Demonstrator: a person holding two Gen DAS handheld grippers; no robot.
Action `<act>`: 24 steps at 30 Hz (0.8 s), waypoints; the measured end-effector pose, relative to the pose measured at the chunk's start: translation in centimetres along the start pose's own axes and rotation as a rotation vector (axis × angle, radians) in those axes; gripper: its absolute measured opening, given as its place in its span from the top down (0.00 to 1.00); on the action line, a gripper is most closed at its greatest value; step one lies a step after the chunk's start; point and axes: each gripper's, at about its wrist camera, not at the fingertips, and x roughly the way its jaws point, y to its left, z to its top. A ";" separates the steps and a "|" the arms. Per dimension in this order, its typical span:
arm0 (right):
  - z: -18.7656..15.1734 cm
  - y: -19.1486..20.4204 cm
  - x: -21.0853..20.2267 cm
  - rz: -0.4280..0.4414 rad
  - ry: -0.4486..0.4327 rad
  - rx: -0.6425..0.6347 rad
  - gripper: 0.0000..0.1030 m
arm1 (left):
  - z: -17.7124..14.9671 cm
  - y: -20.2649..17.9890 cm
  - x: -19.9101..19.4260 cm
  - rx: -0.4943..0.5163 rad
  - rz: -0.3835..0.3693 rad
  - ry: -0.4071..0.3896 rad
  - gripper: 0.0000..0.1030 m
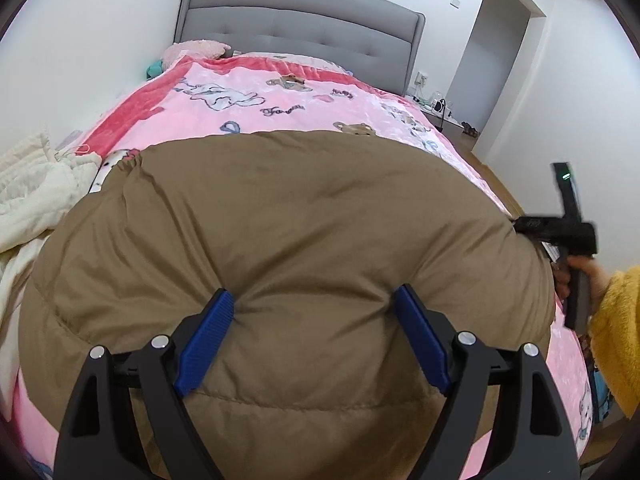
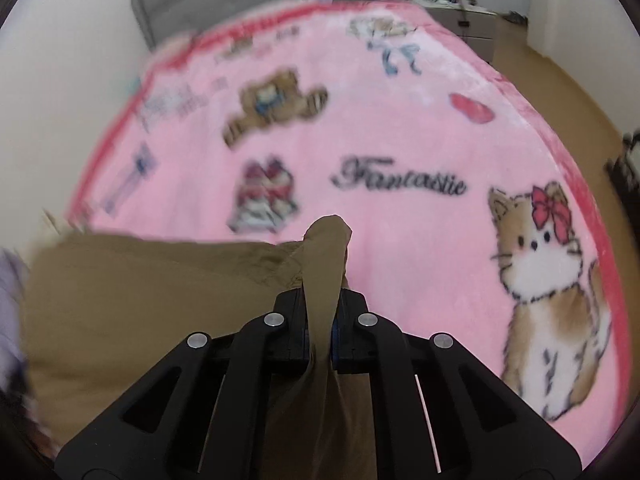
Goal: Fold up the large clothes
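Note:
A puffy brown down jacket [image 1: 280,220] lies spread across the near part of the bed. My left gripper [image 1: 314,292] stands open and wide over its near edge. Both blue pads [image 1: 208,336] rest on the padded cloth, which bulges between them without being pinched. At the jacket's right edge, my right gripper [image 1: 518,225] is held by a hand in a yellow sleeve [image 1: 616,312]. In the right wrist view that gripper [image 2: 320,308] is shut on a raised fold of the brown jacket [image 2: 326,248], which sticks up between the closed jaws.
A pink cartoon-print blanket [image 1: 280,92] [image 2: 400,120] covers the bed up to the grey headboard [image 1: 300,28]. A cream garment [image 1: 36,192] is heaped at the left edge. A doorway [image 1: 500,60], wooden floor and a nightstand [image 2: 468,24] lie to the right.

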 end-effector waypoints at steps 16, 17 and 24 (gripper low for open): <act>-3.7 -0.4 5.8 -0.153 -0.008 0.140 0.72 | -0.5 -0.2 3.2 0.027 -0.010 0.090 0.15; -3.6 -0.2 5.7 -0.191 -0.003 0.132 0.64 | -0.5 -0.2 3.1 0.028 -0.006 0.085 0.15; -2.5 -1.7 -0.5 -0.068 -0.090 0.175 0.24 | 2.0 4.8 -1.8 0.016 -0.071 0.038 0.08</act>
